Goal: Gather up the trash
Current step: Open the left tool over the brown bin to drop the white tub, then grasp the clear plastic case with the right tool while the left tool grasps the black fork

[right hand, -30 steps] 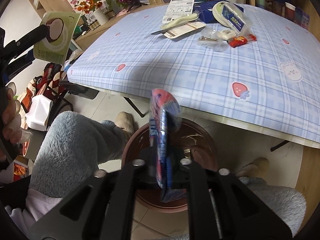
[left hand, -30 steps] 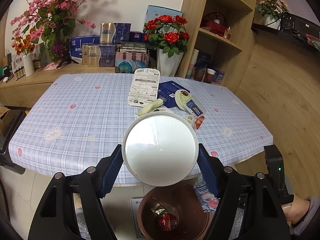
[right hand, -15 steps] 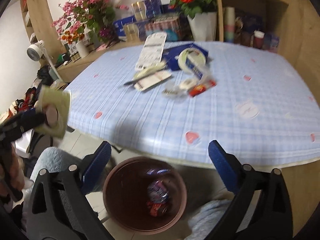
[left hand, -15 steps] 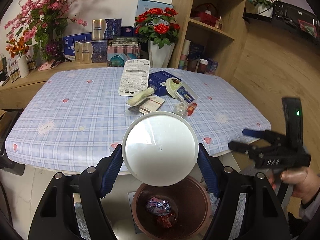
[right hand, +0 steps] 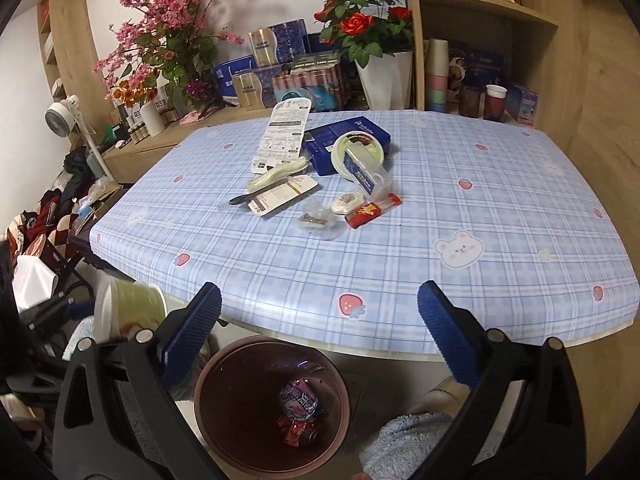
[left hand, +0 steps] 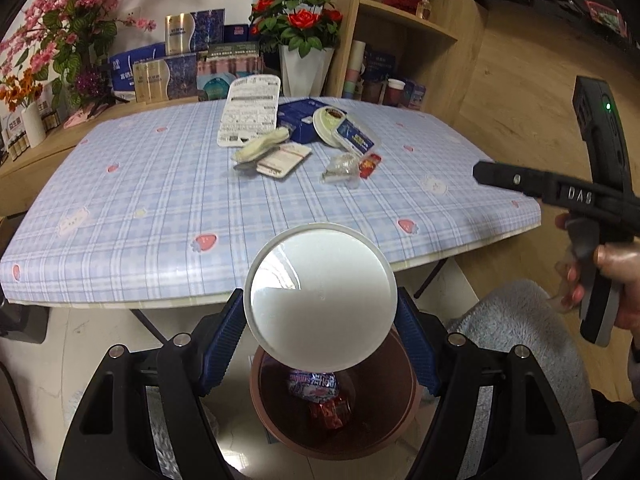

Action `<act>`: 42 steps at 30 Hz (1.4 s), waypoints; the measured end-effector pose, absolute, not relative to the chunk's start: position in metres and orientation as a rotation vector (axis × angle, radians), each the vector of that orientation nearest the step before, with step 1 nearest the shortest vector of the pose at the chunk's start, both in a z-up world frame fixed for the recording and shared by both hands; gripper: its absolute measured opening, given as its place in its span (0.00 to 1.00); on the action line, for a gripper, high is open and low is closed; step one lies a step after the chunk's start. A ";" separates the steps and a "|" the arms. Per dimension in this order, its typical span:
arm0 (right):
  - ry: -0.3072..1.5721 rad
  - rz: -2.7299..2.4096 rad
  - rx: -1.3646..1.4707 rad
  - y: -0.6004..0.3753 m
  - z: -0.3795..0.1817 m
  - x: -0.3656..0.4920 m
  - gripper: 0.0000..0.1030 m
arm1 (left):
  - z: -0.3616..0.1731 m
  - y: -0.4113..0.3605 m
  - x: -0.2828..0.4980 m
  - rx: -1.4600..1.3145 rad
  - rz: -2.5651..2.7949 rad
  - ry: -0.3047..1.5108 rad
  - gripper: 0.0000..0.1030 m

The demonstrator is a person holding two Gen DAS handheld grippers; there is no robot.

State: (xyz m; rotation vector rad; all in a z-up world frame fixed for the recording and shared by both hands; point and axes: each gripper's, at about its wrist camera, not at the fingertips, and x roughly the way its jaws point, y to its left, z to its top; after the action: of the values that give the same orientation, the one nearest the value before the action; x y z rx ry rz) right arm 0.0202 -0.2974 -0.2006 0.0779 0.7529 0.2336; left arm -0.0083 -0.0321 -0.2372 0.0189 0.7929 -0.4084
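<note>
- left gripper [left hand: 320,336]: clamped on a white-bottomed cup [left hand: 320,300], directly above the brown bin [left hand: 334,438]; two wrappers already inside.
- risk: cup held sideways, wider than it looks against the bin mouth; could strike the rim on release and roll to the floor beside the bin.
- right gripper [right hand: 320,344]: spread wide, empty, above the bin.
- remaining trash [right hand: 320,188]: on the table [right hand: 520,208], well beyond the bin; light clear bags likely to slip from the pads.

Wrappers [right hand: 301,414] in brown bin [right hand: 224,436]; litter [right hand: 320,184] on table.
</note>
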 end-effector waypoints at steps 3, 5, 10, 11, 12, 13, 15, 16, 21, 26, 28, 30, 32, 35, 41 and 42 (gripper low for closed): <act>0.756 0.228 0.082 -0.298 -0.202 0.019 0.94 | -0.245 -0.035 -0.009 0.018 -0.421 0.823 0.70; 0.756 0.228 0.081 -0.299 -0.202 0.019 0.94 | -0.246 -0.036 -0.009 0.014 -0.427 0.832 0.79; 0.748 0.220 0.076 -0.300 -0.200 0.019 0.94 | -0.240 -0.034 -0.009 0.019 -0.399 0.795 0.87; 0.748 0.219 0.074 -0.300 -0.199 0.019 0.94 | -0.238 -0.033 -0.008 0.020 -0.391 0.788 0.88; 0.746 0.218 0.073 -0.301 -0.199 0.018 0.94 | -0.236 -0.031 -0.006 0.019 -0.380 0.779 0.88; 0.746 0.216 0.072 -0.301 -0.199 0.019 0.94 | -0.235 -0.029 -0.005 0.019 -0.369 0.772 0.88; 0.746 0.212 0.071 -0.301 -0.198 0.018 0.94 | -0.231 -0.024 -0.001 0.019 -0.344 0.757 0.89; 0.745 0.210 0.070 -0.302 -0.198 0.019 0.94 | -0.229 -0.021 0.002 0.018 -0.332 0.750 0.89; 0.742 0.197 0.064 -0.303 -0.197 0.020 0.94 | -0.215 -0.006 0.016 0.028 -0.276 0.698 0.89; 0.741 0.190 0.065 -0.305 -0.196 0.024 0.94 | -0.200 0.010 0.030 0.025 -0.233 0.648 0.89; 0.743 0.189 0.068 -0.306 -0.197 0.026 0.94 | -0.195 0.016 0.035 0.021 -0.218 0.633 0.89; 0.746 0.186 0.071 -0.307 -0.198 0.028 0.94 | -0.191 0.021 0.041 0.009 -0.210 0.621 0.89; 0.749 0.185 0.074 -0.309 -0.200 0.031 0.94 | -0.188 0.026 0.047 -0.008 -0.205 0.613 0.89; 0.756 0.182 0.078 -0.311 -0.204 0.035 0.94 | -0.187 0.030 0.053 -0.023 -0.202 0.610 0.89; 0.777 0.178 0.076 -0.313 -0.213 0.046 0.94 | -0.191 0.030 0.068 -0.019 -0.195 0.615 0.89; 0.778 0.174 0.073 -0.314 -0.214 0.048 0.94 | -0.192 0.030 0.070 -0.020 -0.196 0.617 0.89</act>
State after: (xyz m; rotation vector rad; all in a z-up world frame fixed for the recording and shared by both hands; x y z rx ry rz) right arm 0.0483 -0.3140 -0.2142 0.0727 0.7783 0.1745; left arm 0.0702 0.0303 -0.1921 -0.0196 0.6172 -0.1957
